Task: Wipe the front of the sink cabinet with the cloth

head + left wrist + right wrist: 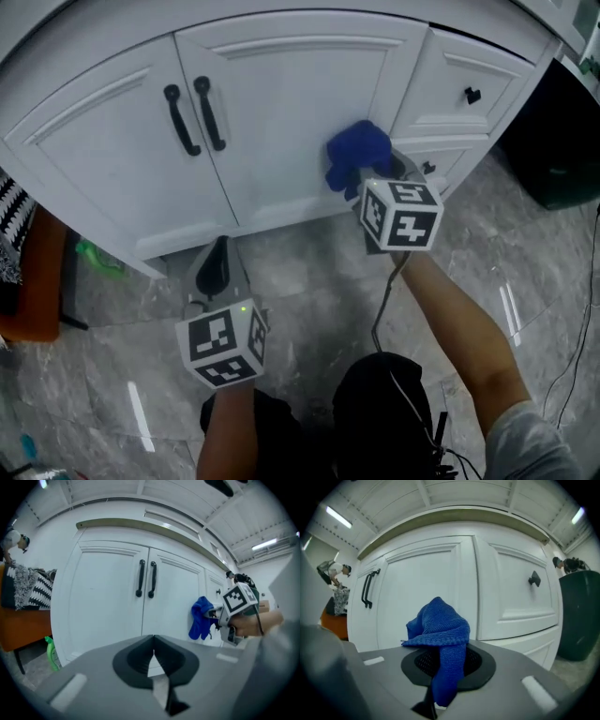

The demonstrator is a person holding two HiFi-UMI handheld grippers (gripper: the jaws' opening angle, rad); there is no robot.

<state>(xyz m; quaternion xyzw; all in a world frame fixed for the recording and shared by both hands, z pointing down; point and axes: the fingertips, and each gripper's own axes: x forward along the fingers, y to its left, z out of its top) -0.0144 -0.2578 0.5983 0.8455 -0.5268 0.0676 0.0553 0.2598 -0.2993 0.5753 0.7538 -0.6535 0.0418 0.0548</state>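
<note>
The jaws of my right gripper (pixel 367 187) pinch the blue cloth (pixel 357 150) at the right cabinet door (pixel 281 122); those of my left gripper (pixel 214 269) are pressed together

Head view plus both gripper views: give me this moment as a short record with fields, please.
left tool: shut, empty, held low over the floor, short of the cabinet
right tool: shut on the blue cloth
blue cloth: bunched, at the lower right part of the right door, seemingly touching it
cabinet: white, doors closed, two black handles beside the door seam
task stage: cloth at the cabinet front; wiped area cannot be told
</note>
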